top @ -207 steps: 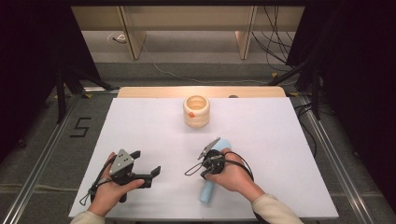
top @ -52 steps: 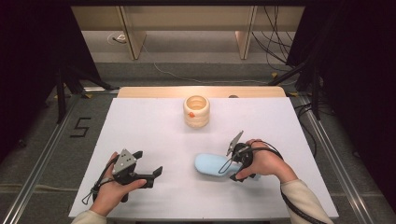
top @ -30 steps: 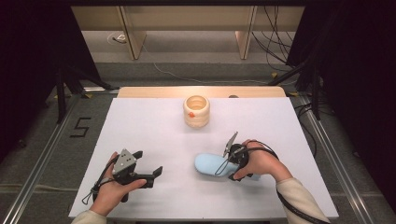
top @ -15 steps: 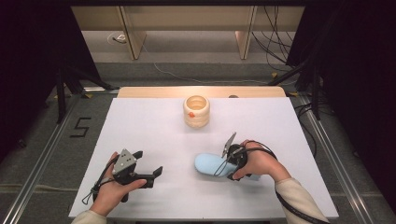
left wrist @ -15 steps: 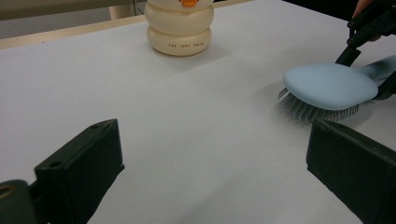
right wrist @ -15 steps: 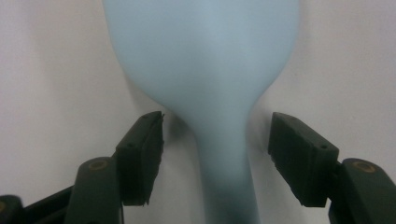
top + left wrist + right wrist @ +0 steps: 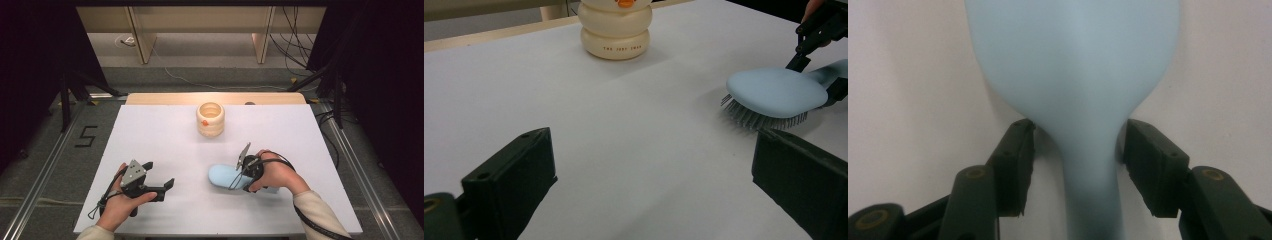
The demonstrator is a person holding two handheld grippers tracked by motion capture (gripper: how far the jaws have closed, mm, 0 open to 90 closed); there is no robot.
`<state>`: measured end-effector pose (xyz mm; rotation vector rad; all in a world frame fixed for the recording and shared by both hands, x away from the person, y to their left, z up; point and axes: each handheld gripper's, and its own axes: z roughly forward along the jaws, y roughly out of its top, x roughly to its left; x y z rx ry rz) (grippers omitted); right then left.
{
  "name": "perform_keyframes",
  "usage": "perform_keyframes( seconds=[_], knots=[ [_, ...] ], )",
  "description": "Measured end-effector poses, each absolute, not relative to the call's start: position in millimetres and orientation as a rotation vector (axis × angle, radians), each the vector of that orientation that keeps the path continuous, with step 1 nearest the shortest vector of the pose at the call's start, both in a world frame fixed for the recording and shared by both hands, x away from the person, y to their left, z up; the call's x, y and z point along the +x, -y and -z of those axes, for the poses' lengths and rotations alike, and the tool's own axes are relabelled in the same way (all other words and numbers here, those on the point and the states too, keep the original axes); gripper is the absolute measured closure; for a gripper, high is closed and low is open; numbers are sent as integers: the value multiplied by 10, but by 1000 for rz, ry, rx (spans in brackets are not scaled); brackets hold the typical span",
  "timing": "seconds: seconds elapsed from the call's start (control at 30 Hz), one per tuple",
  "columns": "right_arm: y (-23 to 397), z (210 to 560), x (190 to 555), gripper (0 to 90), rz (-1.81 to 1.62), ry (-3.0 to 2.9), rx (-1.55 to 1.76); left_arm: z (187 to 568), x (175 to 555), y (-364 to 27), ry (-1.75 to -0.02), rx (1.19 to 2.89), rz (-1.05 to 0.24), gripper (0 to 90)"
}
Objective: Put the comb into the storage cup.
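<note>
- Black jaws of the left hand-held gripper (image 7: 159, 186) stand spread wide and hold nothing, the hand low at the near desk (image 7: 165, 145) edge.
- Right hand-held gripper (image 7: 1075, 155) straddles the pale-blue hairbrush (image 7: 225, 176) neck; jaws have just been closing, gaps still beside the handle.
- Brush handle is hidden under the hand.
- Beyond stands the cream cup (image 7: 210, 119).
</note>
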<state>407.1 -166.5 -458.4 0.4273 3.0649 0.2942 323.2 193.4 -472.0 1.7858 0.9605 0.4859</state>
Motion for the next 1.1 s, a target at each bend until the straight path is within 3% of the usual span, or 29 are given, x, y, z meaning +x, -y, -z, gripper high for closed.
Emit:
perform_keyframes(
  seconds=[0.4,0.67,1.1],
  knots=[
    [1607,4574,4041,554,-249,-3071,403,4719,3231,-1933,-959,1785,-486,34],
    [1579,4565,4015,660,-221,-3074,400,4718,3230,-1934,-958,1785,-486,36],
    [1581,4561,3987,696,-223,-3071,355,4716,3228,-1936,-959,1784,-486,38]
  ],
)
